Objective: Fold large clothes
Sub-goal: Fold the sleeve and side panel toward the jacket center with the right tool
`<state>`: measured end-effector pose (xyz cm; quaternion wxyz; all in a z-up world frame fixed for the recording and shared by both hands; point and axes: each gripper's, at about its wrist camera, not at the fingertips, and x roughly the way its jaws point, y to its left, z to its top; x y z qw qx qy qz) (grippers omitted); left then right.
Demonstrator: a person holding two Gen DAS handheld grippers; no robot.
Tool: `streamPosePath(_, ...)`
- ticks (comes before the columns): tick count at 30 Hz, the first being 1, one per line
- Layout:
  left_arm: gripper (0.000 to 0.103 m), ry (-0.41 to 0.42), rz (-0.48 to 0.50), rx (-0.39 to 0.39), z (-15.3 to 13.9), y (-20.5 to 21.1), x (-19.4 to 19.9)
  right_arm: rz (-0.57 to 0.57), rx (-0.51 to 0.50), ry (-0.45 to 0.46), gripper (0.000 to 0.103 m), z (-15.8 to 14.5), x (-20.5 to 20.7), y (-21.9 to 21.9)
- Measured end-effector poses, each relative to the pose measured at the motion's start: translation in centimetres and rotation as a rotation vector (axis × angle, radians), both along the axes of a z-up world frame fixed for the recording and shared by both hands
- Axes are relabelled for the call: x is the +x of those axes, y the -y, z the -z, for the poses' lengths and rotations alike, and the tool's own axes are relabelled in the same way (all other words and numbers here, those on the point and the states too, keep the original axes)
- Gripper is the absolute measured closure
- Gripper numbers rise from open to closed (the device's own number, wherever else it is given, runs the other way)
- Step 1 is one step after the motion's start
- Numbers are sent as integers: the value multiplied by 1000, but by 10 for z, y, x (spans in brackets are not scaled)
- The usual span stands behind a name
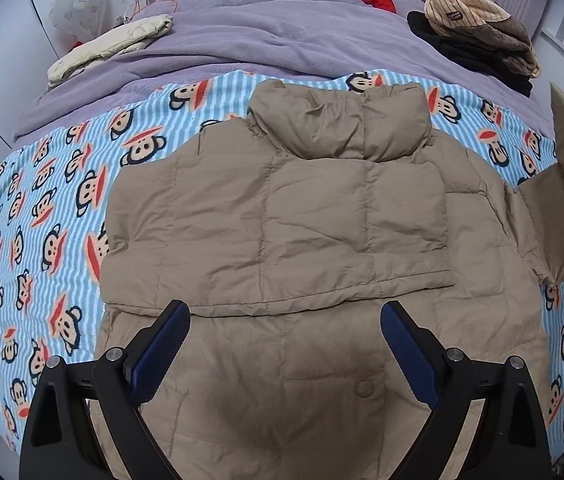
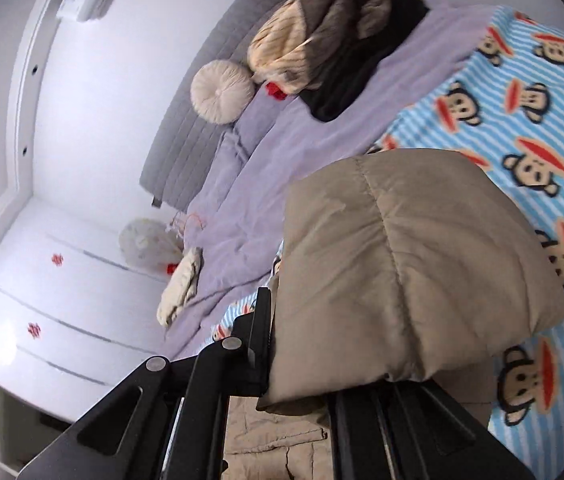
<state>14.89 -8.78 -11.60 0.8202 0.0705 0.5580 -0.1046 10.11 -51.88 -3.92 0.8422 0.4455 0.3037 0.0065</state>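
On a monkey-print blanket (image 1: 42, 216) over a purple-quilted bed (image 1: 242, 40), the left gripper (image 1: 282, 344) gapes above the jacket (image 1: 282, 216) while the right gripper (image 2: 322, 360) clamps its sleeve (image 2: 402, 264).

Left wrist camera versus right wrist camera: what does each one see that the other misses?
Only the left wrist view shows the whole tan jacket spread flat, collar up, with the open left gripper above it. Only the right wrist view shows the right gripper shut on a lifted sleeve, plus white drawers. Both show the monkey-print blanket, purple blanket and clothes pile.
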Motion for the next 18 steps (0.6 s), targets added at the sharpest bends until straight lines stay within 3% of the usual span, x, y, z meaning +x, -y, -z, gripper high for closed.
streamPosePath(4,6,-8,-34,5,8,-24,9,-163,-132,-51,95,6,30,-79)
streamPosePath(9,6,-30,-73,-1,20,-45,20,-316,-229,-207,95,59,62,-157)
streamPosePath(14,6,-33,-70,1,28,-52,25,-326,-214,-353,95,119,72,-178)
streamPosePath(18,6,-46,-65,10,34,-51,27,-311,-173,-448,94,143,74,-179)
